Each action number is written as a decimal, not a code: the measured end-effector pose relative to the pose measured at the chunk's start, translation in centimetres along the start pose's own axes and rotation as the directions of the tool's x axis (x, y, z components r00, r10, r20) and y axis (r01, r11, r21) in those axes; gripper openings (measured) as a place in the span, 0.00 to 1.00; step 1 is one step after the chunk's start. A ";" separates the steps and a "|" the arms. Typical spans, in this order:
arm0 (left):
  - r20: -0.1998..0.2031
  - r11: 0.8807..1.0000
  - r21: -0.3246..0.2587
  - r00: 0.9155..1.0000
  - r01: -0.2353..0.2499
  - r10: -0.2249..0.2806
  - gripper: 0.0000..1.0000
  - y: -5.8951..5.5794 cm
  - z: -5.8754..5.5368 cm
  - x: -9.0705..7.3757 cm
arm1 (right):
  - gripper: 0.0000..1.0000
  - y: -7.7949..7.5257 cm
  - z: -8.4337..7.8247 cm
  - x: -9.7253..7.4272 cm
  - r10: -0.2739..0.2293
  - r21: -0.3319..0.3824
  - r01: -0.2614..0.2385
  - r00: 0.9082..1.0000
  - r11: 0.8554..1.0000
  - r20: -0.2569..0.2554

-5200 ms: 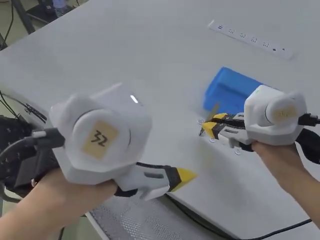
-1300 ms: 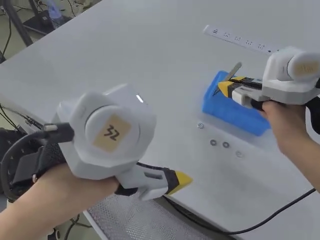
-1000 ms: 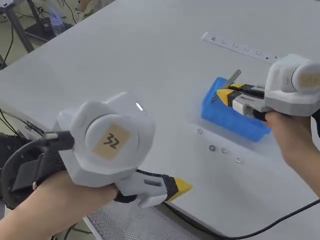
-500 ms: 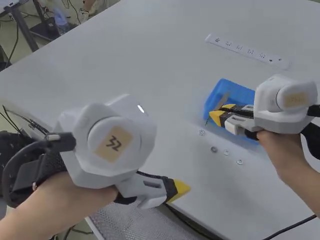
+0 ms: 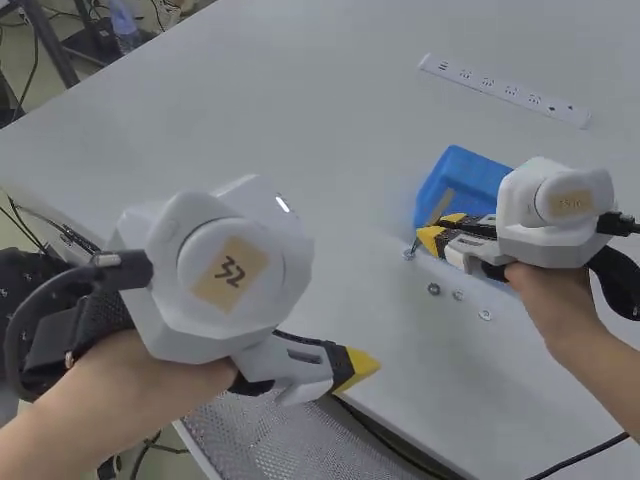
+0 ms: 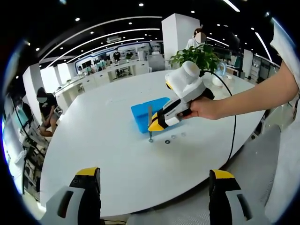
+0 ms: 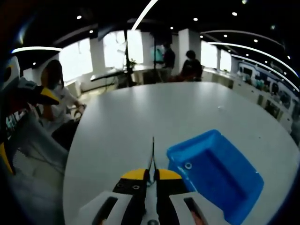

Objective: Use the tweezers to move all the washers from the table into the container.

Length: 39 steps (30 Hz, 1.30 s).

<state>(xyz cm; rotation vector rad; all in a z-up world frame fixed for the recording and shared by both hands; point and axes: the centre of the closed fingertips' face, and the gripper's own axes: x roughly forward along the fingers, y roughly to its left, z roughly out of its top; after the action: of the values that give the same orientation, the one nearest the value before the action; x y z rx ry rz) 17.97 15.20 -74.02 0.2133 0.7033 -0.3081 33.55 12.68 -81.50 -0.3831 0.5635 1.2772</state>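
Metal washers (image 5: 458,295), thin and probably light and slick, lay flat on the white table (image 5: 300,120) beside the blue container (image 5: 470,180), best pinched across the rim by the tweezers (image 7: 153,150), clamped in the right gripper (image 5: 435,240), tips nearly together at the nearest washer (image 5: 408,254), whether gripping it I could not tell.

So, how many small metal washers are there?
5. On the white table: one washer at the metal tweezers' tip, three washers beside it. Fifth washer inside the blue plastic container. More possibly hidden.
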 end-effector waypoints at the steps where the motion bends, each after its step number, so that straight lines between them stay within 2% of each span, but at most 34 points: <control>1: -0.001 1.000 0.001 1.000 0.001 -0.001 0.99 0.0 0.0 0.0 | 0.03 0.0 0.0 0.0 -0.002 -0.003 0.002 1.000 1.000 -0.001; 20: -0.017 1.000 0.023 1.000 -0.006 0.007 0.97 -0.1 -0.2 0.0 | 0.03 -0.1 -0.1 0.1 -0.022 -0.037 0.023 1.000 0.999 0.012; 28: -0.014 0.999 0.037 1.000 -0.015 0.016 0.97 0.0 0.1 -0.2 | 0.03 0.0 0.1 0.2 -0.034 -0.050 0.034 0.999 0.998 -0.004; 34: -0.009 0.999 0.034 1.000 -0.022 0.023 0.98 0.1 0.2 -0.4 | 0.03 0.3 0.6 -0.5 -0.029 -0.054 0.029 1.000 0.998 0.011; 39: -0.016 0.997 0.065 0.999 -0.039 0.040 0.98 0.2 0.3 -0.6 | 0.03 0.4 1.9 -1.7 -0.033 -0.036 0.035 0.998 0.999 0.053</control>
<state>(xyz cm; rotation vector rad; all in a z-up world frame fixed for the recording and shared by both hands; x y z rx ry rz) 17.75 15.42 -73.36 0.2914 0.7059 -0.2914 33.20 12.50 -78.92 -0.3870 0.4878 1.2624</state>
